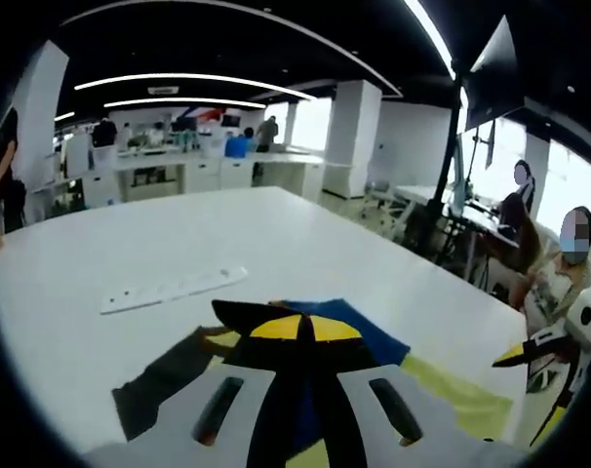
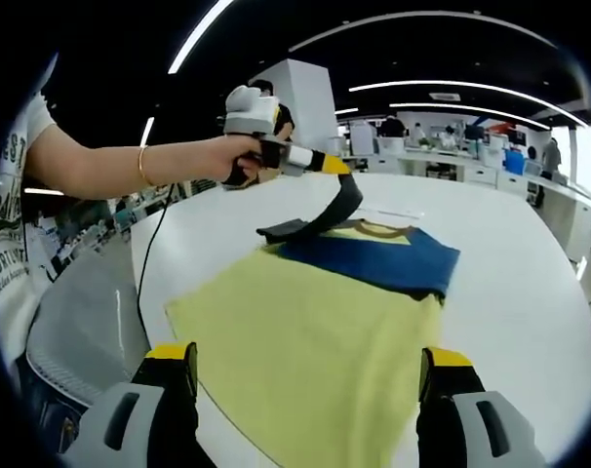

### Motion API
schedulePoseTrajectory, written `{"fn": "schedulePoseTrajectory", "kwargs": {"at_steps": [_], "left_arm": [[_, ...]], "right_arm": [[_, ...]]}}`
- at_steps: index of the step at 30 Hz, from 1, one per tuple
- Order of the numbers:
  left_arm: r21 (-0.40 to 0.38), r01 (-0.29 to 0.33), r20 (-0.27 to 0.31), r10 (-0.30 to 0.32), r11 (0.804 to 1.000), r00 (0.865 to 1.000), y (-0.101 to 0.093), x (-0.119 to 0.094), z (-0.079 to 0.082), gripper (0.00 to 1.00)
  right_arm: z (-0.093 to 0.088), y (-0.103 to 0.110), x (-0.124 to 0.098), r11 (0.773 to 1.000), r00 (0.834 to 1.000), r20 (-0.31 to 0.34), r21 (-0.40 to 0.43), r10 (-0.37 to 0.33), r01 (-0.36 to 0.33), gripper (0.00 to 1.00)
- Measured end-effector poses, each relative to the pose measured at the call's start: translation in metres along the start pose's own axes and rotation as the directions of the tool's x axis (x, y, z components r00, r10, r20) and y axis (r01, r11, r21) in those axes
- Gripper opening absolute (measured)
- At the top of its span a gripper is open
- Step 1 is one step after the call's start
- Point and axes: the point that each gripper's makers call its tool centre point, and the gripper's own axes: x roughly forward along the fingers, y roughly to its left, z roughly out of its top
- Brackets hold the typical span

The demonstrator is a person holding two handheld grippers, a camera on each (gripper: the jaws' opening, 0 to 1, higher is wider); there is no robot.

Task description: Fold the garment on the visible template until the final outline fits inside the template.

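The garment (image 2: 369, 255) is dark blue with a tan neck and black sleeves. It lies folded at the far end of the yellow template (image 2: 315, 361), toward 12 o'clock. One black sleeve (image 2: 325, 216) is lifted up off the tabletop (image 2: 510, 312).

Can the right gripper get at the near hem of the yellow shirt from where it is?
Probably yes: the right gripper stands open over the yellow shirt, and nothing lies between its jaws and the hem.
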Motion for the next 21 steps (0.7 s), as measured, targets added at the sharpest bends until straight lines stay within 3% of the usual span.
{"fn": "schedulePoseTrajectory", "kwargs": {"at_steps": [21], "left_arm": [[-0.031, 0.073, 0.008, -0.073, 0.997, 0.997, -0.031, 0.022, -0.004, 0.00]], "right_arm": [[-0.004, -0.007, -0.004, 1.000, 1.000, -0.005, 0.013, -0.020, 0.020, 0.94]]}}
